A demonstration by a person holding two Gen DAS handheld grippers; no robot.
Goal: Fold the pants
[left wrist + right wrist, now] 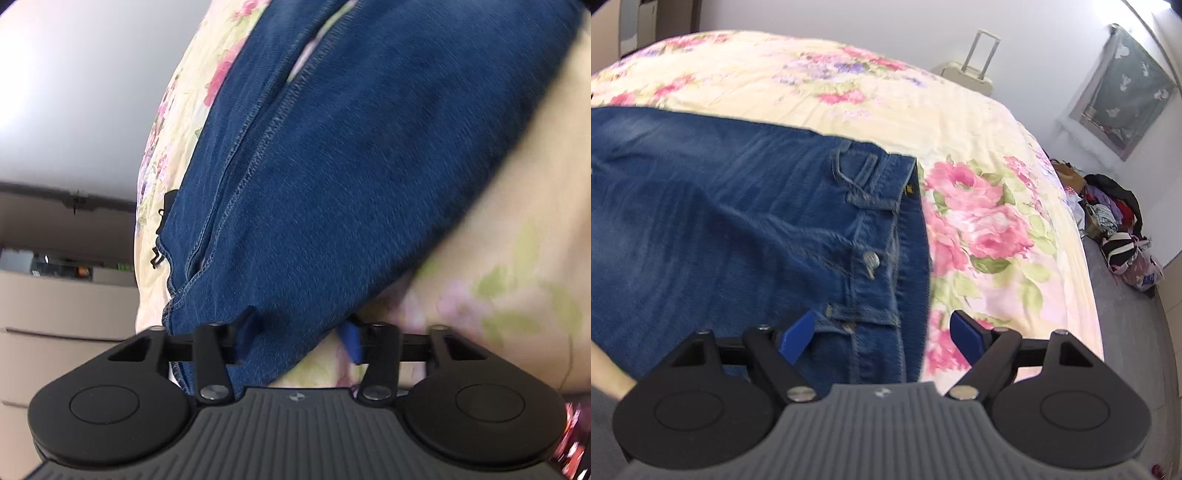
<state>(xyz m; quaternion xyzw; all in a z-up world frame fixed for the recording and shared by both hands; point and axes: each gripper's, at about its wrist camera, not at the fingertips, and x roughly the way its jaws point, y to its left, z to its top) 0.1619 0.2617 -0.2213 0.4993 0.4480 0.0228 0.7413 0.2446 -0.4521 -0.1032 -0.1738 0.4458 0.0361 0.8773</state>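
Note:
Blue denim pants [746, 229] lie on a floral bedspread [849, 92]. In the right wrist view the waistband with its metal button [870, 258] and belt loops lies just ahead of my right gripper [886, 336]. Its blue pads are wide apart over the waistband and hold nothing. In the left wrist view the pants [351, 166] fill the frame, the legs running away. My left gripper [297, 341] has its jaws spread, with a bunch of denim lying between the blue pads. I cannot tell whether the pads press on it.
A cream suitcase [971, 72] stands past the bed's far edge. A pile of clothes and bags [1115, 221] lies on the floor at the right under a framed window. Drawers [66, 302] and a wall show to the left of the bed.

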